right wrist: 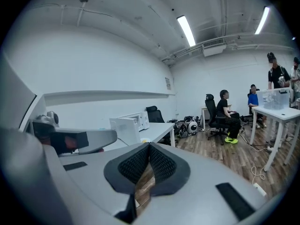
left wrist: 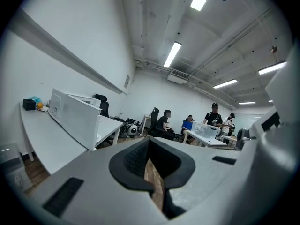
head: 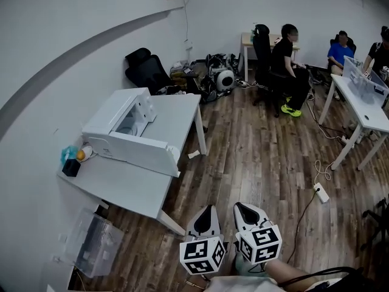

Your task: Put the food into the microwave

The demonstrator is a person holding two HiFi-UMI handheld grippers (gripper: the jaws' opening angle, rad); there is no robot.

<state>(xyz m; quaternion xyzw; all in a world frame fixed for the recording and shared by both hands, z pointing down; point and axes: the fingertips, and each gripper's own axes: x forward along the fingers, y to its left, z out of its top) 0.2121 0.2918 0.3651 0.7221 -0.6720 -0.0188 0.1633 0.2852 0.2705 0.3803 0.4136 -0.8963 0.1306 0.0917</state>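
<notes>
We count two grippers, the left gripper [head: 209, 209] and the right gripper [head: 240, 207]. We see one microwave [head: 130, 126]. We count three tables: one white table [head: 127, 190] under the microwave, one right table [head: 371, 117] and one brown desk [head: 248, 40] at the back. From above we count three people: one person in black [head: 284, 56], one person in blue [head: 339, 53] and one person at the edge [head: 383, 53]. There are two see-through boxes, a floor box [head: 97, 243] and a table box [head: 363, 83]. We count two black chairs, a wall chair [head: 146, 70] and a desk chair [head: 262, 44], one plug strip [head: 321, 193] and one small orange ball [head: 80, 155]
</notes>
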